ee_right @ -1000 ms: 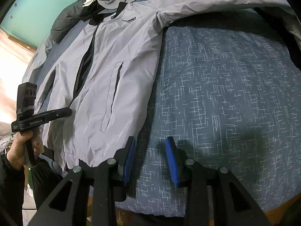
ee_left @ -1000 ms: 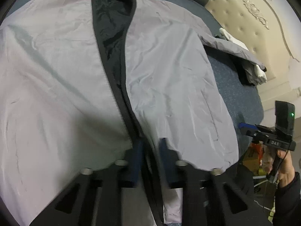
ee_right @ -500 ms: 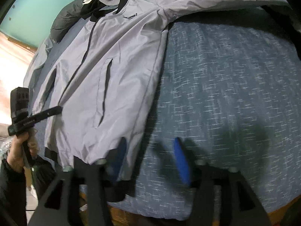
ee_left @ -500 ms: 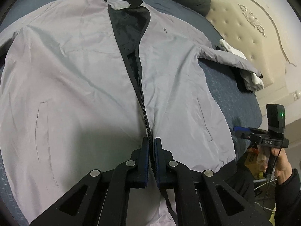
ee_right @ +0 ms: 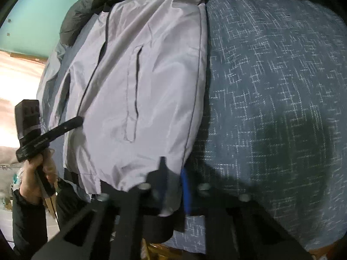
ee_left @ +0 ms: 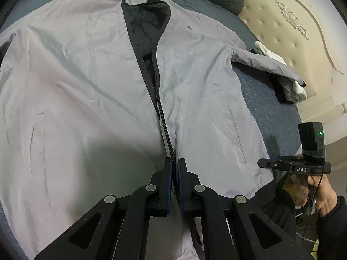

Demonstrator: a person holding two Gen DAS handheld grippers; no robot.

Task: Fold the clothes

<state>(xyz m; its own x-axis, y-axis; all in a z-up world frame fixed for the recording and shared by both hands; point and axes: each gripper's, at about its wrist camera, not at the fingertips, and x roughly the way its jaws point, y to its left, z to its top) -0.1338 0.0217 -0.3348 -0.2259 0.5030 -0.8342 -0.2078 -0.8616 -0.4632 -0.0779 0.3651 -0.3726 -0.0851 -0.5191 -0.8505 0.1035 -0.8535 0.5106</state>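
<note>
We are working on a grey jacket (ee_left: 91, 91), lying front-up and spread flat on the blue bedspread (ee_right: 271, 75), filling most of the left wrist view. Its zipper (ee_left: 161, 112) is running down the centre, open at the collar. Our left gripper (ee_left: 174, 169) is pinching the zipper line near the hem, jaws pressed together on it. Our right gripper (ee_right: 173, 173), low centre in its own blurred view, has just been closing, and grey cloth at the hem's corner is sitting between the jaws. We judge this the gripping step before a first fold. Next we are needing a lift together, keeping the slippery cloth taut.
</note>
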